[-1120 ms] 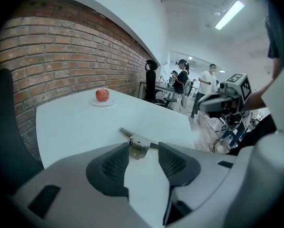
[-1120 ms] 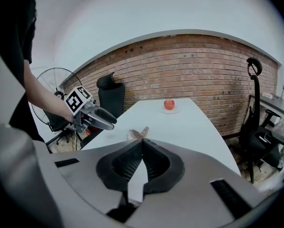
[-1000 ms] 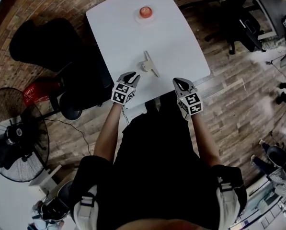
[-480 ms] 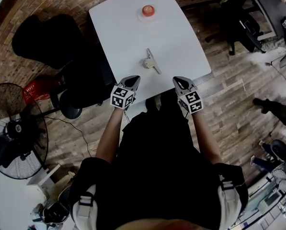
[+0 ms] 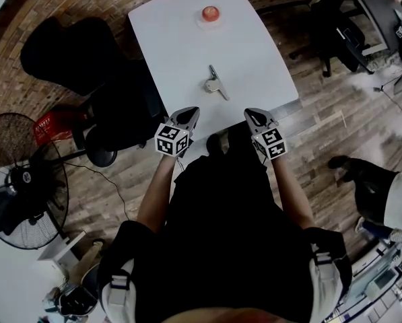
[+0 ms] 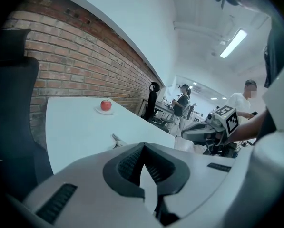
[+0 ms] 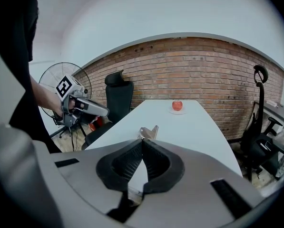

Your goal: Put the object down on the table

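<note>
Small silver metal piece (image 5: 215, 84) is found lying flat on the white rectangular table (image 5: 174, 46), in the near half, touched by nothing.

Changes in the last second:
- Left gripper (image 5: 190, 113): its jaws were apart a second ago. They are now brought fully together with nothing between them.
- The left gripper is also drawn back to the near table edge, and the gap to the metal piece is widened.
- Right gripper (image 5: 252, 116): no change is noted. Its jaws are pressed together and empty, and it is held level with the left one at the near edge.

Task reading: the release is judged done and the metal piece is taken as set down. Only the retreat is thought to be left.

Count:
- One metal piece.
- One red apple (image 5: 210, 12) on one white saucer (image 5: 202, 24), at the far end, well apart from the metal piece.
- One table.
- Two grippers, both shut on nothing.
</note>
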Action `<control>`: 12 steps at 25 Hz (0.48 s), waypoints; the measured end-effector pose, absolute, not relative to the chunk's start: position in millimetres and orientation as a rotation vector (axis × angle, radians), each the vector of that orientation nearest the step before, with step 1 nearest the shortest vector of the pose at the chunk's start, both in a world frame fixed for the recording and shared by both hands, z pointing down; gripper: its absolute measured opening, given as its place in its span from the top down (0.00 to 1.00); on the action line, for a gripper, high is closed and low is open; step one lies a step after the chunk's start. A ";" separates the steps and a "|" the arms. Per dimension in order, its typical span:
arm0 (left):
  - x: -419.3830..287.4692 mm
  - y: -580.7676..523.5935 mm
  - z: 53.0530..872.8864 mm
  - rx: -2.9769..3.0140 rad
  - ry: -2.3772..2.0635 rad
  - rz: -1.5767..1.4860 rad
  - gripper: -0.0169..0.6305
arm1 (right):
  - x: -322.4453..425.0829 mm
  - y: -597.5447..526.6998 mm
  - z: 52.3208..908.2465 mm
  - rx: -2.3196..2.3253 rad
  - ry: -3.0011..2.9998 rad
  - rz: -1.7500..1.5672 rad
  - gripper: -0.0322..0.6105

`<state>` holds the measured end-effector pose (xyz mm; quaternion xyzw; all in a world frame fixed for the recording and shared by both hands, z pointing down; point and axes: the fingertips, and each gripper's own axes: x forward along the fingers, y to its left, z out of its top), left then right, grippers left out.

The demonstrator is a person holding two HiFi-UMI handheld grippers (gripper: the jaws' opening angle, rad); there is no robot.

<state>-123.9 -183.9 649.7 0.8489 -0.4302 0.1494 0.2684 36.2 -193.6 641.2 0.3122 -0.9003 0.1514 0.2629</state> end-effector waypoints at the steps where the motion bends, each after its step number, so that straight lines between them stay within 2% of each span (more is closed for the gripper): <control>1: -122.3 -182.6 648.3 2.296 -1.157 0.410 0.95 | 36.5 -192.7 640.7 0.846 -2.435 0.406 0.95; 12: -117.5 -179.1 636.8 2.354 -1.143 0.380 0.95 | 36.1 -190.5 631.8 0.895 -2.444 0.351 0.95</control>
